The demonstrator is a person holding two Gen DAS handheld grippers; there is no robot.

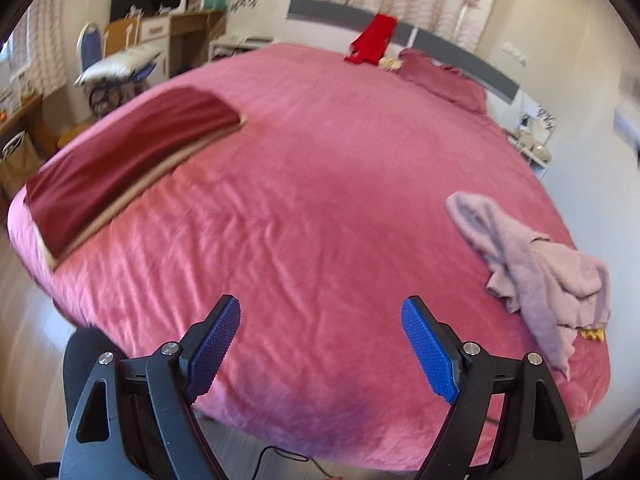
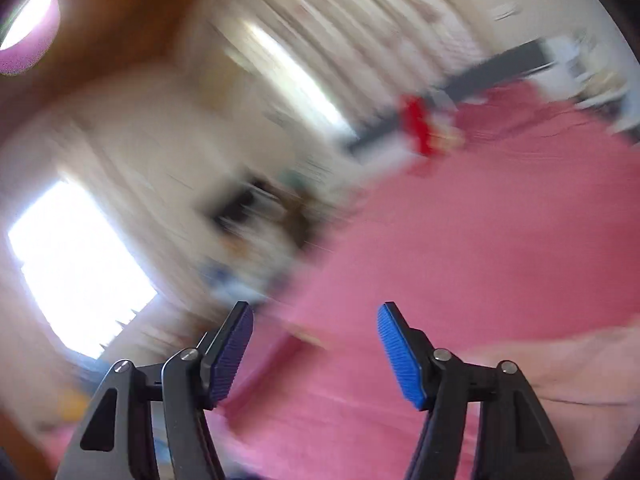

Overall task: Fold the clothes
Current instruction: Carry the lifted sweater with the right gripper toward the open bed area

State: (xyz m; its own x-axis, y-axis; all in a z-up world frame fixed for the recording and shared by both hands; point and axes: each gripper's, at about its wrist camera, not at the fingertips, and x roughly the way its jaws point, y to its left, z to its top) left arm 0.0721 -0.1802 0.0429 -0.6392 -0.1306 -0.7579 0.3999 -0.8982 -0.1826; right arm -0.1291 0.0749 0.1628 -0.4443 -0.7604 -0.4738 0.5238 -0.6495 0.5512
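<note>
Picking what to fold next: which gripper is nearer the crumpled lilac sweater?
Probably left. The left gripper hovers open with the lilac sweater to its right; the right gripper view is blurred.

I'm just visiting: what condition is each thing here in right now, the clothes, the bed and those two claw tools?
Lilac sweater: crumpled, unfolded, at the bed's edge.
Dark red cloth: folded flat on a beige layer.
Red garment: draped at the headboard.
Pink bedspread: spread out, lightly wrinkled.
Left gripper: open, empty.
Right gripper: open, empty; view blurred.
</note>
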